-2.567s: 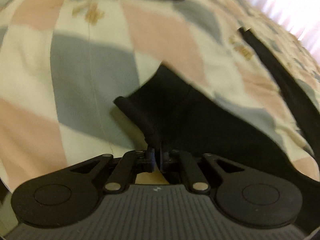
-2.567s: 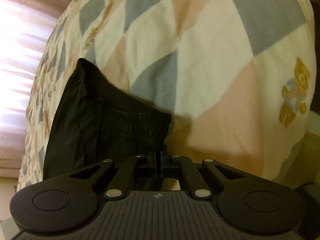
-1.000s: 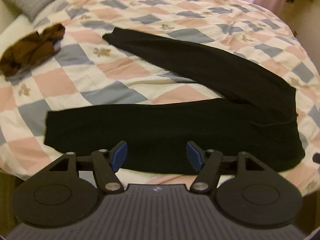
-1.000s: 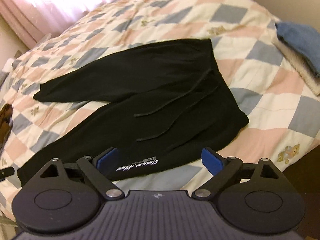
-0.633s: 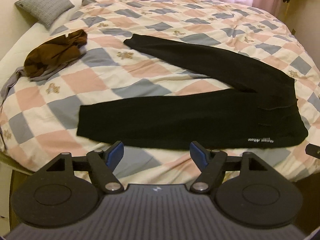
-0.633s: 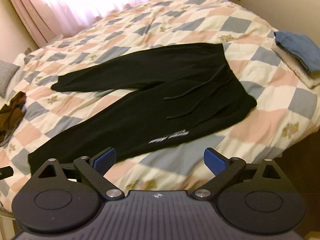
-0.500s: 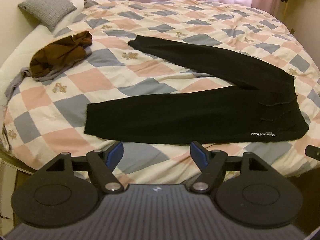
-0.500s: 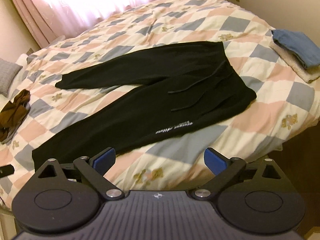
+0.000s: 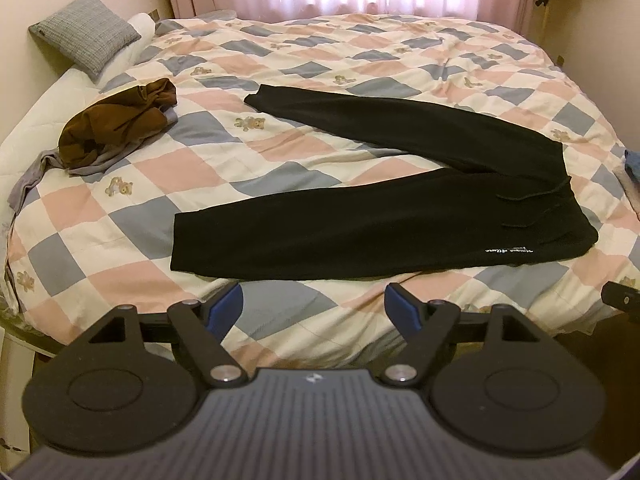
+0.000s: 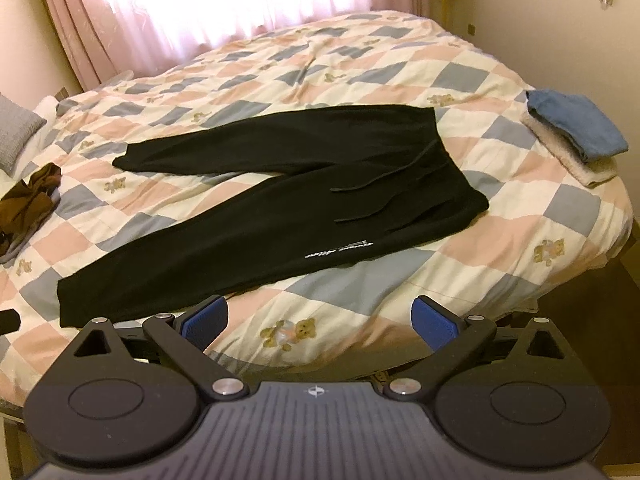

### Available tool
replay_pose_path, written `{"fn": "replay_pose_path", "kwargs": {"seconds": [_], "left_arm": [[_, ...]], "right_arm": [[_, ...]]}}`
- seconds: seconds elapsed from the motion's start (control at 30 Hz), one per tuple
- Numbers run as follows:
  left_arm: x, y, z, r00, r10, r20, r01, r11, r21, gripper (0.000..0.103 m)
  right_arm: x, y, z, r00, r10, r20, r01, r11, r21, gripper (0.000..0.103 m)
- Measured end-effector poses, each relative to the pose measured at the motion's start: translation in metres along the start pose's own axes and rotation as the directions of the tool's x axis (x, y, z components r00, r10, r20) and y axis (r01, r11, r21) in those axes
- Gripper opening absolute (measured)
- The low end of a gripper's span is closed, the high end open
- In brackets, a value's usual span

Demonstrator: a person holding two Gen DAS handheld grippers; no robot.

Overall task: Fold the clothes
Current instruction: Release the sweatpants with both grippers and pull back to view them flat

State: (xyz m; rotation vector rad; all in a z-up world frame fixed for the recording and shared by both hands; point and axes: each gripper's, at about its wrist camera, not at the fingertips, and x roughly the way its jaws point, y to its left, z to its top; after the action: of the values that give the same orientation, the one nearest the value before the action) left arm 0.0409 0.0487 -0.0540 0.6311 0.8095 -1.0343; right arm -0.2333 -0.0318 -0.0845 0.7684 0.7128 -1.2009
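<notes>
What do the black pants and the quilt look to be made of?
Black pants: soft matte knit, likely jersey or fleece; it lies limp with no sheen, drawcords at the waist, white print on the hip. Quilt: printed woven cloth, probably cotton, lightly padded; checked pattern with bears, gentle puffy creases.

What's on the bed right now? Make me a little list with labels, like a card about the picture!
Place: bed with a checked teddy-bear quilt
Main thing: black trousers, spread flat, legs apart in a V, not folded
Writing: small white words near the waist; too small to read
Left gripper: open, holding nothing
Right gripper: open, holding nothing
Other clothes: crumpled brown garment on grey cloth; folded blue and cream stack
Also: grey pillow, pink curtains
</notes>
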Motion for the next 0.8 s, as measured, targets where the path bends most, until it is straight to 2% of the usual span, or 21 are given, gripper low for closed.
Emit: {"fn": "replay_pose_path", "kwargs": {"seconds": [0.17,0.4,0.8], "left_arm": [[-0.003,0.001,0.003,1.0,-0.008,0.019,0.008,1.0,-0.001,0.077],[-0.003,0.001,0.006,0.999,-0.027,0.034,0.027,1.0,0.003,0.079],[0.015,0.003,0.007,0.999,-0.041,-0.007,0.041,0.999,-0.01,0.079]], "right_arm": [[-0.005,0.001,0.0,0.999,-0.039,0.027,0.039,0.999,-0.015,0.101],[-0.008,0.003,0.004,0.998,-0.047,0.051,0.048,0.999,-0.013,0.101],[0.004,0.009,0.007,0.997,-0.083,0.005,0.083,0.996,-0.038,0.101]]}}
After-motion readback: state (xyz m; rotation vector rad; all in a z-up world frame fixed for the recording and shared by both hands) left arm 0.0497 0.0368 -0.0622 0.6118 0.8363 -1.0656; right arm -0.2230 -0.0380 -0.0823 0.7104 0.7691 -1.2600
